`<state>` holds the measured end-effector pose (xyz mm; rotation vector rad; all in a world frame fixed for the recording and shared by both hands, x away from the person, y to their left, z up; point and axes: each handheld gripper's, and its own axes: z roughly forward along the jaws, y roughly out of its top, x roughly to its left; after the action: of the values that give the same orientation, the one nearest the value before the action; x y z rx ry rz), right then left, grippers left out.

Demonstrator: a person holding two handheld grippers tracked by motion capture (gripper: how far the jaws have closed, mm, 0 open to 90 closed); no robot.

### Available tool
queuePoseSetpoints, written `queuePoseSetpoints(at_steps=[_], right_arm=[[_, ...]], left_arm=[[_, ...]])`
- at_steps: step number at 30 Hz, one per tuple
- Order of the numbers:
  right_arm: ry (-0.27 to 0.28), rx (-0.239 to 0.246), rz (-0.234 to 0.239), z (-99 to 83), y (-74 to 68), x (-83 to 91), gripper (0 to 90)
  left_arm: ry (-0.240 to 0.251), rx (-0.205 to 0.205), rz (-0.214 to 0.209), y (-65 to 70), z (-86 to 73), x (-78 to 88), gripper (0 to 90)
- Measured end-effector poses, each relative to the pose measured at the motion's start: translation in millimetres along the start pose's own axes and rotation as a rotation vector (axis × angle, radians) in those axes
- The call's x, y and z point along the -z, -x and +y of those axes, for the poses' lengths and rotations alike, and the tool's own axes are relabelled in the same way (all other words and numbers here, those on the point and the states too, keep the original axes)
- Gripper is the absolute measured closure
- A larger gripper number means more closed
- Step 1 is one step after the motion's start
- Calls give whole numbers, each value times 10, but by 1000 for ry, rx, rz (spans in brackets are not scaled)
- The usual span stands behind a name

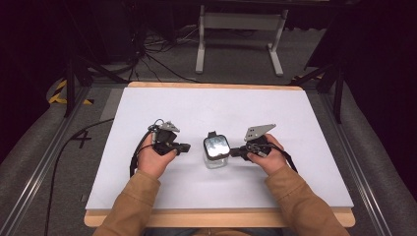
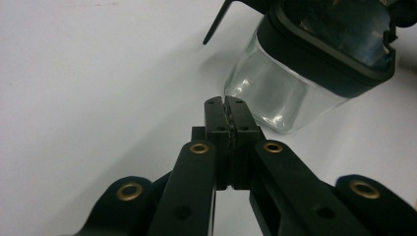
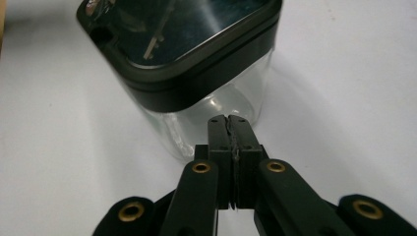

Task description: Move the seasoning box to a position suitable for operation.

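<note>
High view: a glass jar [image 1: 216, 153] with a dark lid stands mid-table [image 1: 196, 105], flanked by both grippers. Left gripper [image 1: 185, 146] sits just beside it, jaws clenched on nothing. Right gripper [image 1: 234, 152], jaws also pressed together and empty, points at the jar's side, near or perhaps touching the glass. They look set to brace or nudge it from both sides.

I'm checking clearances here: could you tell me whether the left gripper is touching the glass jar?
Apart: in the high view, white table shows between the shut left gripper and the glass jar.
</note>
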<state>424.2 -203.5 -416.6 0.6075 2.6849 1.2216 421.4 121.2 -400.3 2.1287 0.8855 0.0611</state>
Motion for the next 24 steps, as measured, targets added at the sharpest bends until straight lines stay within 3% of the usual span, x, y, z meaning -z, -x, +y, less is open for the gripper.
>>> queuePoseSetpoints(at_steps=[8, 14, 18, 20, 24], right_arm=[[-33, 36, 37, 27, -174, -44, 898], [-32, 33, 38, 27, -225, -47, 896], [-20, 24, 9, 4, -186, 49, 894], [-4, 5, -6, -24, -157, 139, 888], [22, -28, -37, -82, -123, 310, 884]], left_arm=[[22, 0, 9, -32, 36, 68, 880], [36, 7, 2, -50, 56, 99, 863], [42, -2, -12, -52, 91, 127, 837], [42, -39, -34, -51, 158, 177, 808], [59, -66, -85, -6, 277, 225, 756]])
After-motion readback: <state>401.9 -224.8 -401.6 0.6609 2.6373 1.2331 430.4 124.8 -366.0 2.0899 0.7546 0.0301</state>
